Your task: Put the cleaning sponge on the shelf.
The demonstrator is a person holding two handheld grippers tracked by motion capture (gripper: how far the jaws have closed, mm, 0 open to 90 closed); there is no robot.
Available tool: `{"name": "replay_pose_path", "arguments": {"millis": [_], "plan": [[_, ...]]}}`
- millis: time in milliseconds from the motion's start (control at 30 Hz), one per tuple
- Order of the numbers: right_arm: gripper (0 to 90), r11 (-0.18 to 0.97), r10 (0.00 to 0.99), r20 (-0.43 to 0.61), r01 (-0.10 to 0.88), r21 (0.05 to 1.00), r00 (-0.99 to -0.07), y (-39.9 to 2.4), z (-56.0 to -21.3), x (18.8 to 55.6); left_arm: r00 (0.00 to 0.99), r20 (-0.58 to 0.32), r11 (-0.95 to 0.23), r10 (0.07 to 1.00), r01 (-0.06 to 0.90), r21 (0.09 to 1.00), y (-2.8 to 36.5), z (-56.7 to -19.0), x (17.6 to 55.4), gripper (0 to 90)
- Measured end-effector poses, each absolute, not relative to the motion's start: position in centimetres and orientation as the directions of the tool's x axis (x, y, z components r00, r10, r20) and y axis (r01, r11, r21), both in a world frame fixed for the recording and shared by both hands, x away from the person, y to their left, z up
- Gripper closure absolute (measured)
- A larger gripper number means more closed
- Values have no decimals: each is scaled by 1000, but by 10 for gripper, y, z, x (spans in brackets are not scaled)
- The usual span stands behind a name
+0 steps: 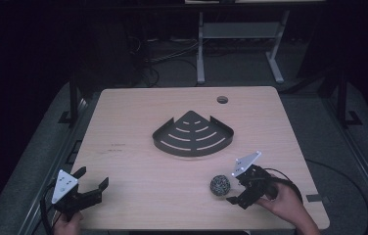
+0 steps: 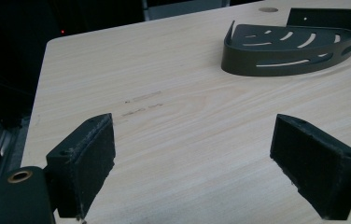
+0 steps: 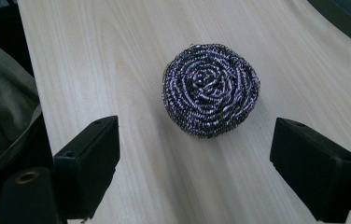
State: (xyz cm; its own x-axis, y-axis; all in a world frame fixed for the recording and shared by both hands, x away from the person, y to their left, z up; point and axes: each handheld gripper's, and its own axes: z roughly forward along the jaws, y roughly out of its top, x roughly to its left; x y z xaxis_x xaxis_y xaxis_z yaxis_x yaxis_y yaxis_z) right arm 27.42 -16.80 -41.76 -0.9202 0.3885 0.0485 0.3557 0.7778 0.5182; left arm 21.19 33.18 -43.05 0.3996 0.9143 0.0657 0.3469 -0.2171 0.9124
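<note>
High view: a pale wood-grain tabletop (image 1: 138, 161) stands in a dark room, grey floor around it and a white table frame (image 1: 200, 49) at twelve o'clock. On it lie one black slotted corner tray (image 1: 193, 134) at centre and one steel-wool scrubber (image 1: 219, 185) at five o'clock. The left claw (image 1: 94, 177) sits at seven o'clock, the right claw (image 1: 231, 188) just beside the scrubber.

Left gripper view: the left claw (image 2: 192, 163) is spread wide over bare wood, the tray (image 2: 299, 42) at one o'clock.

Right gripper view: the right claw (image 3: 194, 170) gapes wide, holding nothing; the scrubber (image 3: 211, 88) lies ahead at twelve o'clock, clear of both jaws.
</note>
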Motion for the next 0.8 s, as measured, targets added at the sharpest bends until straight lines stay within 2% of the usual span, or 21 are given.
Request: {"name": "replay_pose_path", "arguments": {"millis": [800], "plan": [[157,825,364,65,355,439,-929,-139,-436,297,405,70,-224,912,347,911,331,-430,212,132]]}}
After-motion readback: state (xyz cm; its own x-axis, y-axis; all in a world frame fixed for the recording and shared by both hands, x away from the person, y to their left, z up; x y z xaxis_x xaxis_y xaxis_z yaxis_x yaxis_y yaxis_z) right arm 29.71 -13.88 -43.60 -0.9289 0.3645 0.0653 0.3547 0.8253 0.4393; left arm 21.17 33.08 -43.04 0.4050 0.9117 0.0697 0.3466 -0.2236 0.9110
